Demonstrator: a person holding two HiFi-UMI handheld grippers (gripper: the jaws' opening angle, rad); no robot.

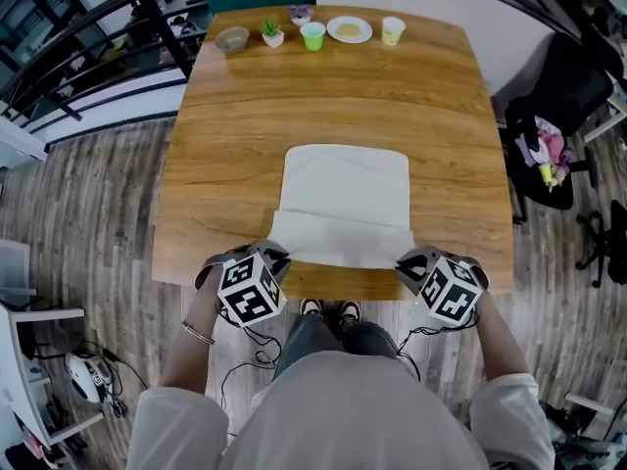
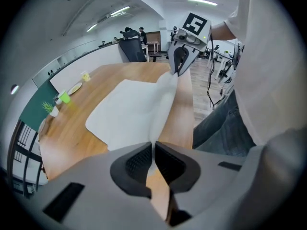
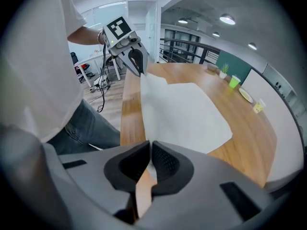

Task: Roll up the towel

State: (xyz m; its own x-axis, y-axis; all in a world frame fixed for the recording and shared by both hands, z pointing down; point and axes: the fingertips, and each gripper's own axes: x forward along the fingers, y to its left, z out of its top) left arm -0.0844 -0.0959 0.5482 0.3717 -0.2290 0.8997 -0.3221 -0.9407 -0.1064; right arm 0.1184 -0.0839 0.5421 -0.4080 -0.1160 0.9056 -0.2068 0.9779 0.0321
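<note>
Left tool [image 1: 277,255] and right tool [image 1: 407,260] each clamp a near towel [image 1: 345,189] corner, frame bottom, raised to begin rolling.

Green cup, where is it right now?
In the head view, the green cup stands at the far edge of the table, between the little potted plant and the plate.

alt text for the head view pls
From above, a person pinches the two near corners of a white towel, one in the left gripper and one in the right gripper, that edge raised off a wooden table. Cups and dishes line the table's far edge.
</note>
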